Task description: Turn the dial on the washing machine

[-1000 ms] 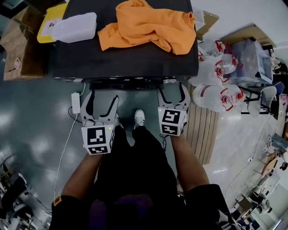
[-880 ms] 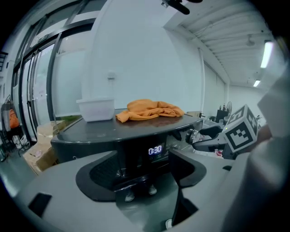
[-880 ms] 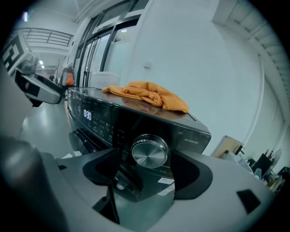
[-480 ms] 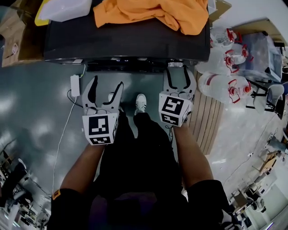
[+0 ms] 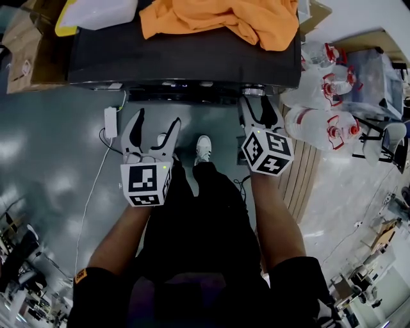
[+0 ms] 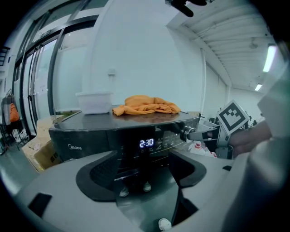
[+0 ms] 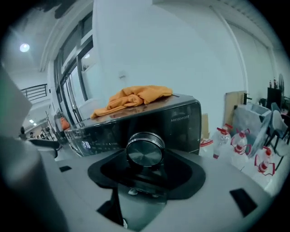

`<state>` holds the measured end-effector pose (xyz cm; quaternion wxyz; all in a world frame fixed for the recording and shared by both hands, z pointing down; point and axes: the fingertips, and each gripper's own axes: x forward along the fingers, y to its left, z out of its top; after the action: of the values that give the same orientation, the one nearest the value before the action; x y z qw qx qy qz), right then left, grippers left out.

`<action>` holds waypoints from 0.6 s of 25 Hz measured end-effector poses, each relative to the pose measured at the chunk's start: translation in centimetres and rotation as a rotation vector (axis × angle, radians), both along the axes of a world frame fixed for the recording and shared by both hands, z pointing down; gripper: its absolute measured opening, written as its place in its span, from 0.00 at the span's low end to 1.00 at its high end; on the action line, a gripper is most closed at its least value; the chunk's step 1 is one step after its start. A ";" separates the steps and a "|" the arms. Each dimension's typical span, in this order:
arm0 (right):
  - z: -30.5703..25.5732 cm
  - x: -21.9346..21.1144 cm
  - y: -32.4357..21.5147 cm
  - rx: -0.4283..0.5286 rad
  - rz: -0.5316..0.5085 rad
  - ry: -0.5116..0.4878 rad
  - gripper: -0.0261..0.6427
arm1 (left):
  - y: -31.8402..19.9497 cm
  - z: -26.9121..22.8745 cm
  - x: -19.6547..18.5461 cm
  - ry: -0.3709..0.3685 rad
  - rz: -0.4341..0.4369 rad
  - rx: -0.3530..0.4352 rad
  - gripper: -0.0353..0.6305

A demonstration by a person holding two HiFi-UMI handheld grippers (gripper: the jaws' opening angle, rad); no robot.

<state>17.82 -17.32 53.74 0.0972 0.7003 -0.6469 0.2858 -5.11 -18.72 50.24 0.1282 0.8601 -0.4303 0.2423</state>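
Standing right in front of a black washing machine and looking steeply down past a white shoe on the grey floor. Reaching the right gripper forward to the right end of the machine's front panel, holding its fingers spread to either side of the round metal dial, framing it in the middle of the gap. Not showing clearly whether either finger is touching the knob.

Holding the left gripper back from the panel and well apart from the dial, fingers spread wide and gripping nothing. Pointing it toward the lit display reading 2:30.

Resting on top of the machine: a crumpled orange cloth and, just beside it on the left, a white plastic tub. Lying on the floor below the panel's left end: a white power adapter, its cable trailing off. Standing just right of the machine: clear water jugs with red caps, next to wooden slats. Sitting to the machine's left: cardboard boxes.
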 end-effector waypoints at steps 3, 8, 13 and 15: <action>0.0 -0.1 0.0 -0.008 -0.022 0.052 0.44 | -0.2 -0.3 -0.1 0.004 -0.001 0.002 0.55; -0.3 -1.1 0.1 -0.054 -0.140 0.404 0.49 | -0.5 -1.1 0.3 0.003 0.006 0.020 0.55; -0.8 -1.4 -0.2 -0.079 -0.183 0.618 0.50 | -0.7 -1.6 0.4 0.005 0.011 0.029 0.55; -1.0 -1.3 -0.6 -0.085 -0.178 0.641 0.49 | -0.8 -1.8 0.3 0.004 0.010 0.032 0.55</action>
<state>16.56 -17.88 52.79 0.3495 0.6905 -0.6296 0.0680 -4.80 -19.49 48.40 0.1142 0.8646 -0.4296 0.2344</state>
